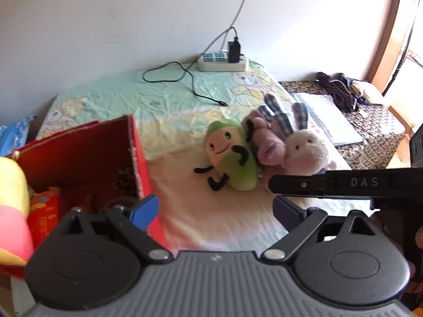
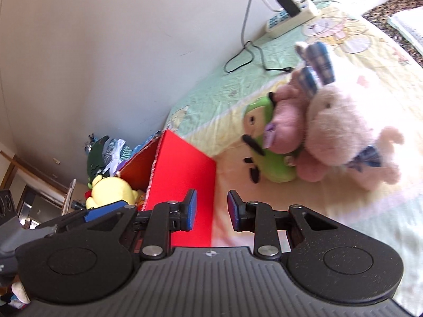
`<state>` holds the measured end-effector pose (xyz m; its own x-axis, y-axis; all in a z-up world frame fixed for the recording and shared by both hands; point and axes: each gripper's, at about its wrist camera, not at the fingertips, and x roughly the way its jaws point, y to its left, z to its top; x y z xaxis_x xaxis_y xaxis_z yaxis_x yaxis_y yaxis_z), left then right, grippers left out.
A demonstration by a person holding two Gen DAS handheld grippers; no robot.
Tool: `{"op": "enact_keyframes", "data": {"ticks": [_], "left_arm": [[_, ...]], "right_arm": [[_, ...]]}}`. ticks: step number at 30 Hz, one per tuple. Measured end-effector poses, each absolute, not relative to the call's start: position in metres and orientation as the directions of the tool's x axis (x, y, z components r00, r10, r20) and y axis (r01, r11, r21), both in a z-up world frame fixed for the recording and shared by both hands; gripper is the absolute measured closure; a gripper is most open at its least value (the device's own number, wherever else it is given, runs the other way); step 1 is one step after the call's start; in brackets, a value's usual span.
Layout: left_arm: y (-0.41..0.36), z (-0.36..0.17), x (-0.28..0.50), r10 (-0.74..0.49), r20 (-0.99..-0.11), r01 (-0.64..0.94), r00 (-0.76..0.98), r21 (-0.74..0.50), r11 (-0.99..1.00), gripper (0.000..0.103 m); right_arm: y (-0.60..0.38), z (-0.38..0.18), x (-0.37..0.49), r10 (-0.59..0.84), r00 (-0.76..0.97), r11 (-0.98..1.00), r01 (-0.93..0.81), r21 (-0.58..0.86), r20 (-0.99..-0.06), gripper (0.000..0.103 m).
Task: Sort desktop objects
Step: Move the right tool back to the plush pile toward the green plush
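The left gripper [image 1: 215,210] hangs above the front part of the table, and its jaws stand wide apart with nothing between them. Its left blue pad [image 1: 145,211] is just over the near corner of the red box [image 1: 79,153]; the right pad is darker and partly hidden under the other tool. In the left wrist view the right gripper [image 1: 275,183] shows as a black bar that comes in from the right, and its tip is near the white rabbit toy [image 1: 306,150].

Three soft toys lie together in the middle of the cartoon-print cloth [image 1: 164,100], ahead of both pairs of jaws and not touched by them. The green plush [image 1: 232,155] with a smiling face is on the left, the pink plush [image 1: 267,142] leans on it, and the rabbit with checked ears presses against the pink one.

In its own view the right gripper [image 2: 210,210] has its jaws apart with a moderate gap, empty. The toys lie beyond them, up and to the right; the red box is directly behind the left pad.

Inside the box sits a yellow plush [image 2: 111,190] beside an orange patterned item [image 1: 43,211]. By the wall lies a white power strip [image 1: 223,62] with a black charger and cable.
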<state>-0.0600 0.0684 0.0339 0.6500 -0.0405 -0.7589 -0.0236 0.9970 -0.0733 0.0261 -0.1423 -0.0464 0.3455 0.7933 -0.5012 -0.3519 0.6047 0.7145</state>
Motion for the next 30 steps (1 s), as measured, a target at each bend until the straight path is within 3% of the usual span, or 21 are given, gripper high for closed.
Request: {"op": "enact_keyframes", "data": {"ticks": [4,10,30], "left_arm": [[0.047,0.018,-0.045,-0.129,-0.782,0.027,0.61,-0.143,0.989,0.009],[0.022,0.002,-0.026,-0.163,-0.8,0.063,0.577,-0.155,0.986,0.01],[0.032,-0.028,0.004,-0.059,-0.839,-0.064,0.54,-0.111,0.992,0.013]], "right_arm": [[-0.161,-0.048,0.033,0.782,0.371,0.614,-0.321,0.721,-0.501,0.074],[-0.185,-0.044,0.044,0.762,0.406,0.634,-0.305,0.711,-0.505,0.073],[-0.154,-0.035,0.09,0.811,0.332,0.583,-0.394,0.711,-0.482,0.072]]}}
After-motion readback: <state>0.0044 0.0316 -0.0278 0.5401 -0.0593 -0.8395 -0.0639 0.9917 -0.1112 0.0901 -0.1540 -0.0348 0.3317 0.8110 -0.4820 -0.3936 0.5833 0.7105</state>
